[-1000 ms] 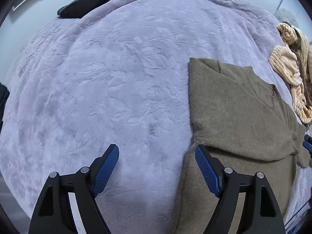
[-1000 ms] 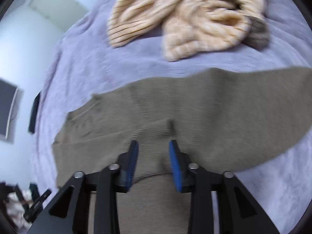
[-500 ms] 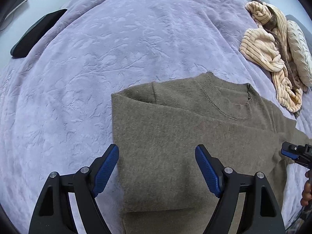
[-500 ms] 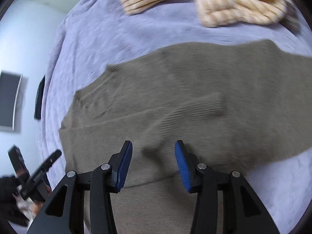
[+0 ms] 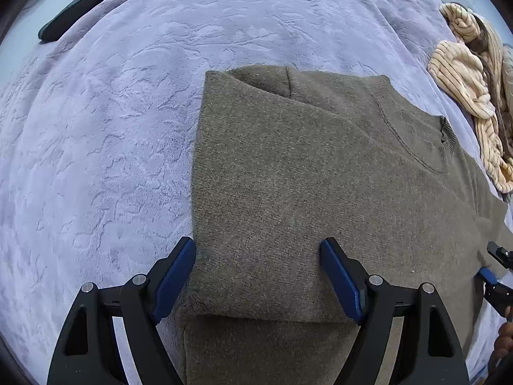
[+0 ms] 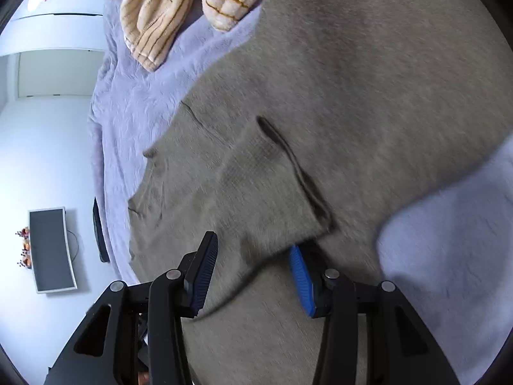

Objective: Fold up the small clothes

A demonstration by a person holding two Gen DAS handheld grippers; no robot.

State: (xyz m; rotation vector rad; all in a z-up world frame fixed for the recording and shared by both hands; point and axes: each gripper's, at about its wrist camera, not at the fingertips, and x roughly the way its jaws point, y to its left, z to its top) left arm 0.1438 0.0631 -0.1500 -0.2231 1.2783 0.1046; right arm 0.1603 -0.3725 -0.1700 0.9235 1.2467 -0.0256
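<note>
An olive-brown knit sweater (image 5: 320, 173) lies on the lavender blanket (image 5: 96, 147), its left side folded over with a straight edge. My left gripper (image 5: 258, 272) hovers open low over that folded part, its left finger at the fold edge, nothing gripped. In the right wrist view the sweater (image 6: 368, 80) fills the frame and one sleeve (image 6: 269, 186) lies across it. My right gripper (image 6: 253, 266) straddles the sleeve's cuff end with its jaws closing; the cuff drapes over the right finger, and the pads are not seen pressing. The right gripper's tip (image 5: 495, 276) shows at the left wrist view's right edge.
A pile of cream striped clothes (image 5: 471, 96) lies beyond the sweater near the blanket's far right, cream clothes (image 6: 179, 9). A dark flat object (image 5: 83, 3) rests at the blanket's far left edge. A monitor (image 6: 51, 250) stands by the wall.
The left gripper moved over the sweater's folded side and sank closer. The right gripper rolled and dropped toward the sleeve, whose cuff now lies between its narrowing jaws.
</note>
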